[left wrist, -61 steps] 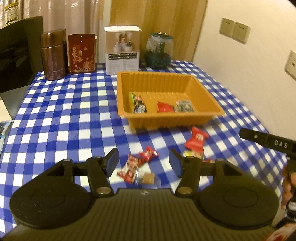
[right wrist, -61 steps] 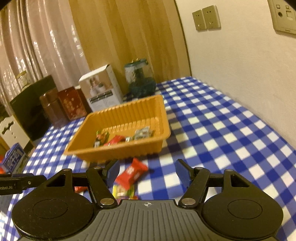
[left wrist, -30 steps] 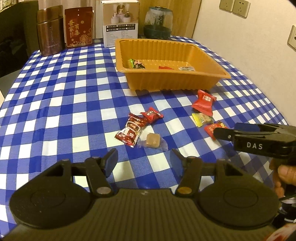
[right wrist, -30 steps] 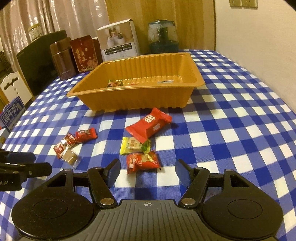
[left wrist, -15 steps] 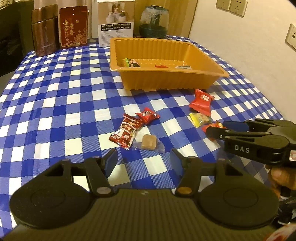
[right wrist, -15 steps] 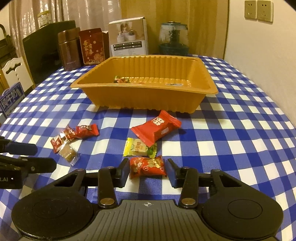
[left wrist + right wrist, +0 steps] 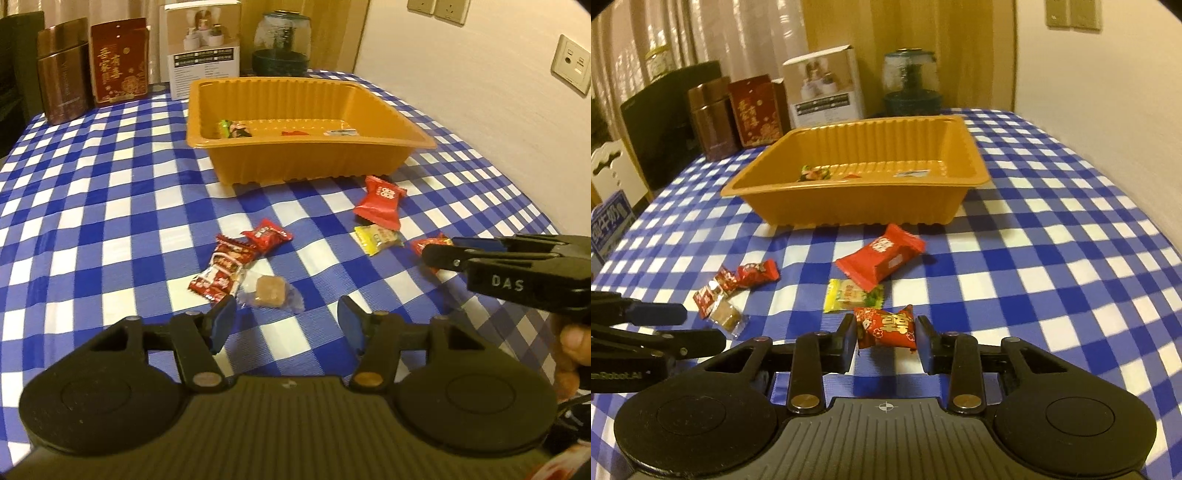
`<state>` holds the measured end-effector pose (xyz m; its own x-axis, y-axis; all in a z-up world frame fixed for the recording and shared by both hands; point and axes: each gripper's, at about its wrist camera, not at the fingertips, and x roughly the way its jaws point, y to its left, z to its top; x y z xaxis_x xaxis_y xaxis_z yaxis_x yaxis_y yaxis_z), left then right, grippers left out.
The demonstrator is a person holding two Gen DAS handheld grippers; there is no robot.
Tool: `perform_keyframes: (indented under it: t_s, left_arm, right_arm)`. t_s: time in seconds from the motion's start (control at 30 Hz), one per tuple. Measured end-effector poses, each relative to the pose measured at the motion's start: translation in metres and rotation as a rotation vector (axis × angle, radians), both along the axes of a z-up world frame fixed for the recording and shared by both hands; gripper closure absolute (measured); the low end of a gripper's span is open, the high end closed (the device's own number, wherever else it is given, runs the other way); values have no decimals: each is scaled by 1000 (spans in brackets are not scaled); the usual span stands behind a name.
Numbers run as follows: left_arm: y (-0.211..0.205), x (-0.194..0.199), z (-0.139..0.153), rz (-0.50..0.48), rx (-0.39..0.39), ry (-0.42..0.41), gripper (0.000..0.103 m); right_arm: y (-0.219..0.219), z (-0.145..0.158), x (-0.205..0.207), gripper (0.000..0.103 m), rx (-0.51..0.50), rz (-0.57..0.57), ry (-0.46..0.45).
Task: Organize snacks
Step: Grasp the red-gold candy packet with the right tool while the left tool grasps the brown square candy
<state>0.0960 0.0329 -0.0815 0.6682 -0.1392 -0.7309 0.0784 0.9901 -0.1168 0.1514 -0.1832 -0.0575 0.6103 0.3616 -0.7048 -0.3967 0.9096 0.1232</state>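
right gripper closing on a red candy, left gripper waiting wide

left of the left gripper (image 7: pixel 286 325), a brown metal tin (image 7: pixel 64 72) and a dark red printed box (image 7: pixel 120 61) stand at the far edge of the blue-and-white checked tablecloth (image 7: pixel 92 206). its jaws stand apart with nothing between them. just ahead of its left finger lie a red-and-white wrapped candy (image 7: pixel 221 271), a small red wrapped candy (image 7: pixel 266 235) and a brown toffee in clear wrap (image 7: pixel 270 291). well ahead sits the ribbed orange plastic tray (image 7: pixel 303 162), with a few wrapped sweets on its floor.

in front of the right gripper (image 7: pixel 886 338), a large red snack packet (image 7: pixel 881 256) lies just short of the tray, and a yellow-and-green wrapped candy (image 7: pixel 851 295) rests nearer the fingers. the right gripper's jaws are closing on a red candy with gold print (image 7: pixel 886 326); both pads appear to touch its ends, though whether it is lifted off the cloth is hard to tell.
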Motion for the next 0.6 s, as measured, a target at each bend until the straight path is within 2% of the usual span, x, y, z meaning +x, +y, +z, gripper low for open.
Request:
perform_keyframes:
  t_s: [0.13, 0.43, 0.6]
  left_arm:
    - [-5, 7, -3, -20, 28, -5, 54]
    - [0, 23, -13, 24, 36, 17, 58]
    - [0, 27, -18, 33, 40, 20, 66]
  right_arm:
    - [-5, 1, 1, 68, 14, -20, 8]
    - [-3, -2, 1, 68, 31, -34, 20]
    - [-2, -3, 2, 68, 35, -39, 25]
